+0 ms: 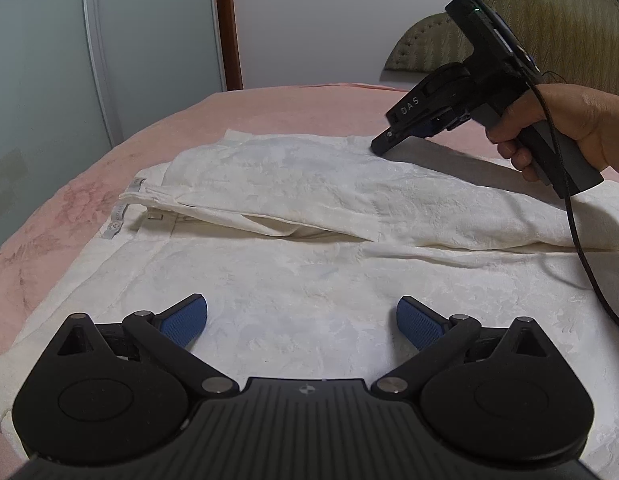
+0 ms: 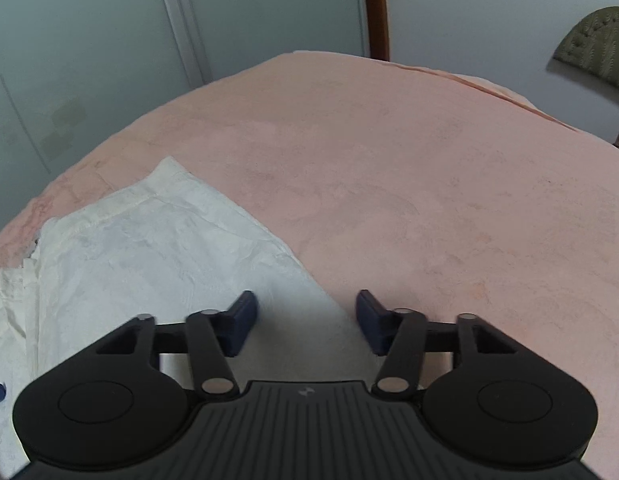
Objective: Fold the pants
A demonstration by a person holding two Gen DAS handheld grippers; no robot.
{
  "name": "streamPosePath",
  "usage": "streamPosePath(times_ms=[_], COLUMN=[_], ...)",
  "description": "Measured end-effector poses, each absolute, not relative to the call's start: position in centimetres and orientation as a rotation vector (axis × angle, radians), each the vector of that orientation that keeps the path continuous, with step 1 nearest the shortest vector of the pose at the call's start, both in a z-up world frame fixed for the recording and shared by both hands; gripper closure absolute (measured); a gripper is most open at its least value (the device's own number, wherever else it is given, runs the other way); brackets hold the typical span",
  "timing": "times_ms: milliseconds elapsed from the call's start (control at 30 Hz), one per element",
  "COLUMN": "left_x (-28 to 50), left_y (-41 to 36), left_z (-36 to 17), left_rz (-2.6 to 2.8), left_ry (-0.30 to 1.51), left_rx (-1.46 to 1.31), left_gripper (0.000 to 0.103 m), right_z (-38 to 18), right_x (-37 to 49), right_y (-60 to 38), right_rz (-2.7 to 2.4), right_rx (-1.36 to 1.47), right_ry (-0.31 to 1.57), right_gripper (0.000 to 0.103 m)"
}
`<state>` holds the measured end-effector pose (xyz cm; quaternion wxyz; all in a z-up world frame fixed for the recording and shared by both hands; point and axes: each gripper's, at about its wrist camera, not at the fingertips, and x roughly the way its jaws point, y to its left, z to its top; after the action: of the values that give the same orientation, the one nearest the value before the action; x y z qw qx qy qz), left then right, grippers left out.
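Note:
White patterned pants [image 1: 309,208] lie on a pink bedspread [image 1: 269,112], one leg folded over toward the waistband at the left. My left gripper [image 1: 302,322] is open and empty, low over the near part of the pants. My right gripper [image 1: 383,142] is seen in the left wrist view at the far edge of the folded leg, held by a hand. In the right wrist view, the right gripper [image 2: 305,320] is open and empty, straddling the far edge of the pants [image 2: 149,248] where they meet the bedspread [image 2: 409,180].
A black cable [image 1: 581,248] hangs from the right gripper's handle across the pants. A padded headboard [image 1: 549,32] stands at the far right. Frosted sliding doors [image 1: 109,40] and a wooden door frame [image 1: 227,24] are behind the bed.

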<state>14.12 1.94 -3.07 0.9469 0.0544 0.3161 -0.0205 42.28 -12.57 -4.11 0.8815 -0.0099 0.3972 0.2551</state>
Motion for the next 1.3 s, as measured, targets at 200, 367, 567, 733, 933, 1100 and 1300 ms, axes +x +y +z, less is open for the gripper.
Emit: streamPosePath(times_ms=[200, 367, 567, 733, 933, 1100, 1300], left_x=[14.4, 14.1, 13.5, 16.4, 22.8, 22.5, 22.7], left_y=[2.8, 5.6, 10.4, 12.0, 12.6, 13.0, 12.7], left_z=[-2.9, -1.4, 1.6, 2.9, 4.2, 2.8, 0.7], left_rz=[-0.056, 0.016, -0.021, -0.108, -0.071, -0.06, -0.076], left_ry=[0.638, 0.569, 0.474, 0.542, 0.673, 0.706, 0.782], left_rx=[0.058, -0.092, -0.403, -0.596, -0.65, -0.652, -0.611], left_gripper=[0.001, 0.001, 0.001, 0.001, 0.002, 0.001, 0.002], right_z=[-2.7, -0.8, -0.1, -1.5, -1.1, 2.1, 3.4], right_x=[38.6, 32.4, 22.8, 18.0, 18.6, 23.2, 33.7], right_y=[-10.2, -7.9, -6.2, -5.5, -5.4, -8.7, -13.1], right_rz=[0.521, 0.521, 0.588, 0.653, 0.621, 0.55, 0.51], right_rx=[-0.264, -0.491, -0.709, -0.789, -0.751, -0.549, -0.168], right_ry=[0.657, 0.474, 0.335, 0.333, 0.314, 0.386, 0.6], right_gripper=[0.09, 0.091, 0.092, 0.097, 0.096, 0.024, 0.02])
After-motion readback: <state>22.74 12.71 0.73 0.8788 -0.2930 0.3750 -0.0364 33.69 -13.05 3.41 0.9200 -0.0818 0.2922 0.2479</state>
